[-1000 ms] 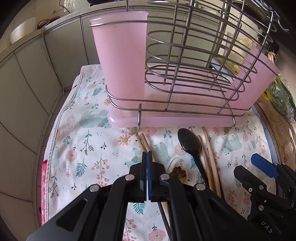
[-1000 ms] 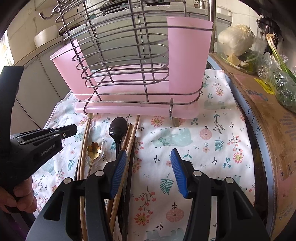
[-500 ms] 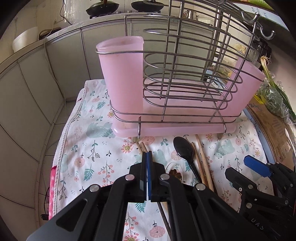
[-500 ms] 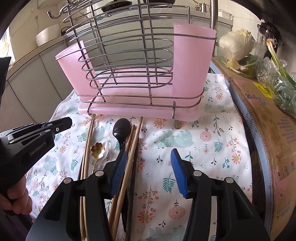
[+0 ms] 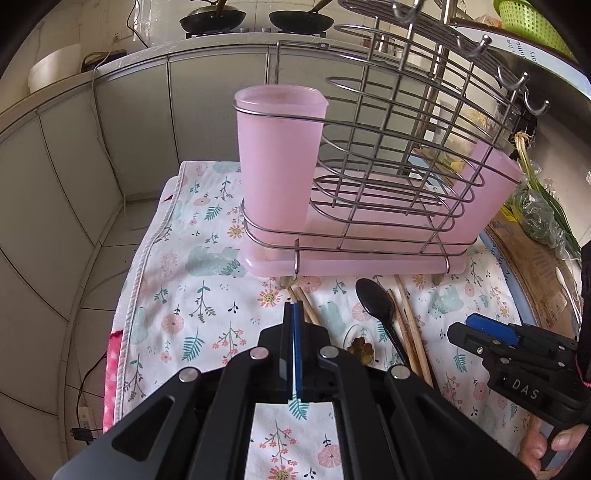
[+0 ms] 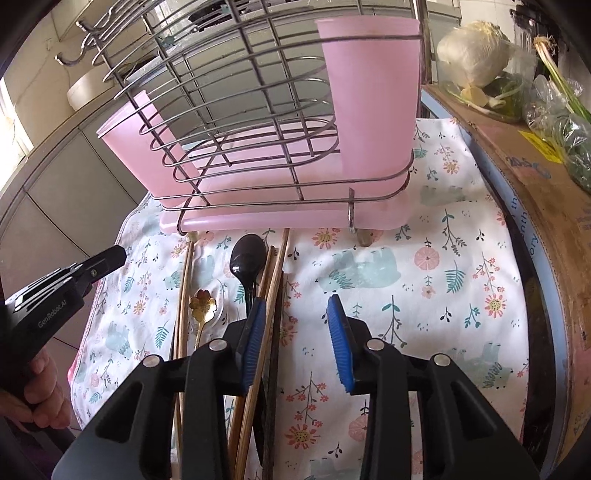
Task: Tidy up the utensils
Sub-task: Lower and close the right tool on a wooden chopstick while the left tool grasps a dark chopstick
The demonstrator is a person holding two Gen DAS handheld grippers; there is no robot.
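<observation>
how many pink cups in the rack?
2. One pink cup stands at the wire rack's left end, the other pink cup at its right end. None seems hidden.

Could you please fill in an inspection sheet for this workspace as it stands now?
Surface: floral cloth spread flat.
Job's things: wire rack with two pink cups stands upright on the cloth; black spoon, gold spoon and chopsticks lie in front of it.
Clutter: vegetables in bags on a cardboard box.
Tongs: left tongs shut, nothing held; right tongs closing, only cloth between the pads, chopsticks beside the left pad.
Cables: one on the floor left of the cloth.
Surroundings: grey cabinets, pans on a stove.
</observation>
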